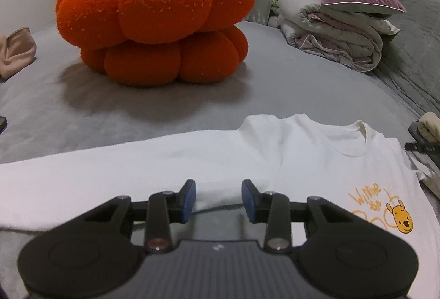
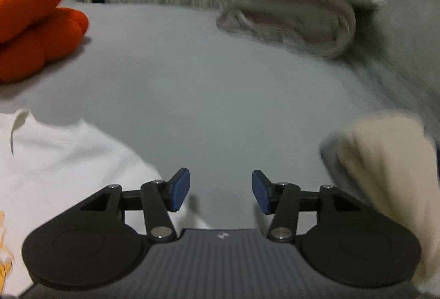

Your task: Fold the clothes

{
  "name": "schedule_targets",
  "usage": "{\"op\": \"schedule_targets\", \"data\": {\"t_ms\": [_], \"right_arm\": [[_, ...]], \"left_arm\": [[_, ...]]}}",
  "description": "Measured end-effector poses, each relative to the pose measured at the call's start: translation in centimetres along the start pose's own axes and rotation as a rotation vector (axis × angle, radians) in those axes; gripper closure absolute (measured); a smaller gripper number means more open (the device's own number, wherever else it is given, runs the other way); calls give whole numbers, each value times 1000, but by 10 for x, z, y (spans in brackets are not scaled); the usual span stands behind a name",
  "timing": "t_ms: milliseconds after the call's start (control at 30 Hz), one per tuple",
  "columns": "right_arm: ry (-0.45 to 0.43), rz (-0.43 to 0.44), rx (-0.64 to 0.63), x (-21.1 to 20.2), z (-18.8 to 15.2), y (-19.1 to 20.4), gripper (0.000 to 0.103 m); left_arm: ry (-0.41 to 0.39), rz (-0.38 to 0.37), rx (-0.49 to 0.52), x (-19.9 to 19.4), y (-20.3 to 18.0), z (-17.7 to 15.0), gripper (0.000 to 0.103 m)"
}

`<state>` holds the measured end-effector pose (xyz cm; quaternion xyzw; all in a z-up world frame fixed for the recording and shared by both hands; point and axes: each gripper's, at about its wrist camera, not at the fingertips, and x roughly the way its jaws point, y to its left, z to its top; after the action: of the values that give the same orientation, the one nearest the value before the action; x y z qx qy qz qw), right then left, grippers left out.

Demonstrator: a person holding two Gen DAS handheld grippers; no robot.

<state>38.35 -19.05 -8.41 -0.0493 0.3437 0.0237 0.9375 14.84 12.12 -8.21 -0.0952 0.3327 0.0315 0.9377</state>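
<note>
- Left hand-held gripper (image 1: 218, 201) is hovering, jaws apart, over the shirt (image 1: 192, 161) — nothing held.
- Right hand-held gripper (image 2: 220, 193) is standing wide, empty, lower centre.
- Next — probably gripping an edge to fold.

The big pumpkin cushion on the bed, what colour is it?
Bright orange, with a green knitted top. The pumpkin cushion shows best in the left wrist view.

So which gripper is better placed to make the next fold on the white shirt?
Left, probably. The left gripper sits open right over the white T-shirt, while the right gripper is open over bare bedsheet beside it.
</note>
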Motion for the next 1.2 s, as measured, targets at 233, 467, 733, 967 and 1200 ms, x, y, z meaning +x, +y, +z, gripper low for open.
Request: {"op": "schedule_targets", "data": {"t_ms": [233, 467, 733, 967, 1200], "right_arm": [[9, 104, 36, -3, -21, 5, 54], [17, 101, 32, -4, -22, 0, 65], [-33, -111, -129, -17, -15, 27, 101], [3, -261, -314, 10, -34, 51, 101], [-73, -297, -145, -47, -21, 22, 38]], "left_arm": [[10, 9, 21, 3, -3, -2, 65], [16, 10, 27, 4, -4, -3, 65], [9, 10, 15, 3, -2, -2, 65], [6, 9, 16, 2, -2, -1, 65], [4, -2, -7, -3, -1, 1, 64]]}}
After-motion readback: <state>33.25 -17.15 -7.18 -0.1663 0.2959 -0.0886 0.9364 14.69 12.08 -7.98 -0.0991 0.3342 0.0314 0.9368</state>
